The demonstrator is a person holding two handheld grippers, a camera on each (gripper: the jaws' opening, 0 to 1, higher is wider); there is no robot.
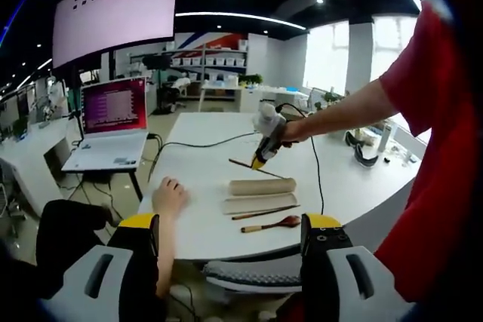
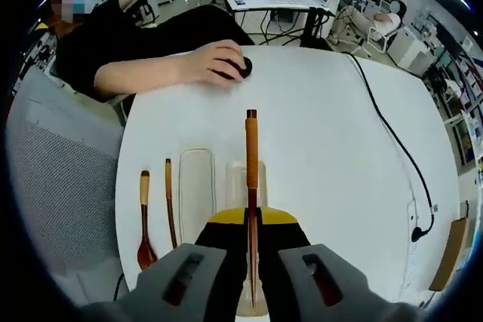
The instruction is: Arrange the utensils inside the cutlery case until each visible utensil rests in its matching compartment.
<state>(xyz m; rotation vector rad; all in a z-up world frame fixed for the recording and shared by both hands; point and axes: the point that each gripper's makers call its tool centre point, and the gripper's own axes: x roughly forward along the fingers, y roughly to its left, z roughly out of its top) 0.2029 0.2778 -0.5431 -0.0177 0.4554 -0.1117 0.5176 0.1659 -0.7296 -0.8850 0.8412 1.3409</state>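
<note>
- Two case halves are seen lying side by side on the white counter [image 2: 324, 156]: the case lid [image 2: 196, 194] and the case tray [image 2: 235, 179]. The tray lies directly under the right claw [image 2: 252, 220].
- One chopstick [image 2: 251, 179] is clamped between the right claw's jaws, held lengthwise above the tray. If the jaws are parted too high, a bounce out of the tray is likely.
- Since the stick is pinched near one end, a tilt could be caused, and the tip could catch on the tray's rim.
- A second chopstick [image 2: 170, 201] and a wooden spoon [image 2: 143, 220] rest beyond the lid, apart from the tray; these are not yet stowed.
- The left claw [image 1: 230, 235] is held apart with nothing in it, well back from the case.
- A seated person's hand [image 2: 215, 62] rests on the counter past the tray; a collision is possible if a reach is made that way.
</note>
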